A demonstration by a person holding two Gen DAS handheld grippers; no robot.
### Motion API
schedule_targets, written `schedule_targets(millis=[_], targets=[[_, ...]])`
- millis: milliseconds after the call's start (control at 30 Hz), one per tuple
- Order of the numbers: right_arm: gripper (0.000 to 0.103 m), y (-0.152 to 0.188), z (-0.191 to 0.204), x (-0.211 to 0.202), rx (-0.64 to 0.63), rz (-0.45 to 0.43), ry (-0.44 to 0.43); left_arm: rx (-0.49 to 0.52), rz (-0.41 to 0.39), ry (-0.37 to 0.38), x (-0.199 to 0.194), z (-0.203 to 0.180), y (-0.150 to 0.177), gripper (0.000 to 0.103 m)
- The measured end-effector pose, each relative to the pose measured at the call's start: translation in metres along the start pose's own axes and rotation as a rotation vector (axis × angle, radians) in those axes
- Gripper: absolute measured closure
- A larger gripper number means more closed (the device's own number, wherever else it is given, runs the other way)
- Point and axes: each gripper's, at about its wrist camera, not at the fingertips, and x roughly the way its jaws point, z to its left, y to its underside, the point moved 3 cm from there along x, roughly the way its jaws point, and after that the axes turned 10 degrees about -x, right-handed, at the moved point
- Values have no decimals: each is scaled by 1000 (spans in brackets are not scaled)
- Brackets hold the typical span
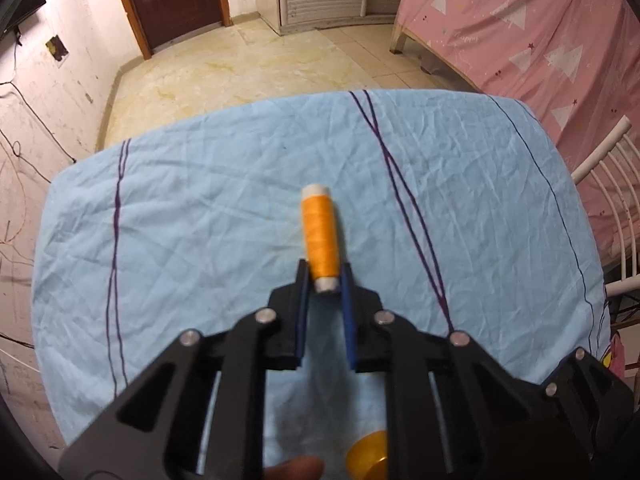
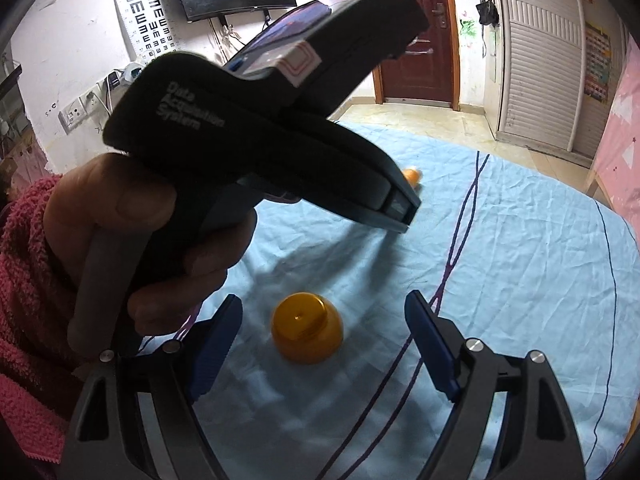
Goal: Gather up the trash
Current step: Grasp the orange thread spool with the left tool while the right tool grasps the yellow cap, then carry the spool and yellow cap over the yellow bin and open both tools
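Note:
An orange thread spool [image 1: 320, 236] with white ends lies on the light blue tablecloth [image 1: 200, 208]. My left gripper [image 1: 325, 270] has its blue pads on either side of the spool's near end, shut on it. The spool's far tip also shows in the right wrist view [image 2: 411, 175], mostly hidden behind the left gripper's body. An orange dome-shaped cap [image 2: 307, 327] sits on the cloth. My right gripper [image 2: 324, 312] is wide open, its fingers on either side of the cap, above it. The cap shows in the left wrist view [image 1: 370, 456] at the bottom edge.
The cloth [image 2: 520, 280] has dark purple lines. The left gripper's body and the hand holding it [image 2: 168, 232] fill the upper left of the right wrist view. A white chair [image 1: 612, 184] and a pink-covered bed [image 1: 540, 28] stand right of the table.

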Motion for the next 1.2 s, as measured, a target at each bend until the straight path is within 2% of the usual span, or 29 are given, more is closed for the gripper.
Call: schedule_targets(millis=[200, 267, 333, 500, 767, 1033, 1200], targets=[[27, -3, 12, 5, -37, 10, -2, -1, -12, 17, -4, 4, 4, 91], [37, -4, 15, 7, -48, 19, -8, -8, -19, 30, -9, 7, 3, 91], [52, -5, 17, 10, -51, 29, -5, -12, -29, 36, -15, 11, 3, 91], [72, -5, 21, 15, -60, 59, 10, -17, -50, 43, -28, 17, 1, 90], [72, -4, 17, 4, -47, 39, 18, -22, -66, 47, -36, 16, 3, 90], [72, 6, 0, -30, -10, -18, 49, -7, -89, 36, -44, 8, 3, 90], [72, 24, -44, -70, 48, -82, 109, 13, -104, 31, -50, -5, 4, 90]])
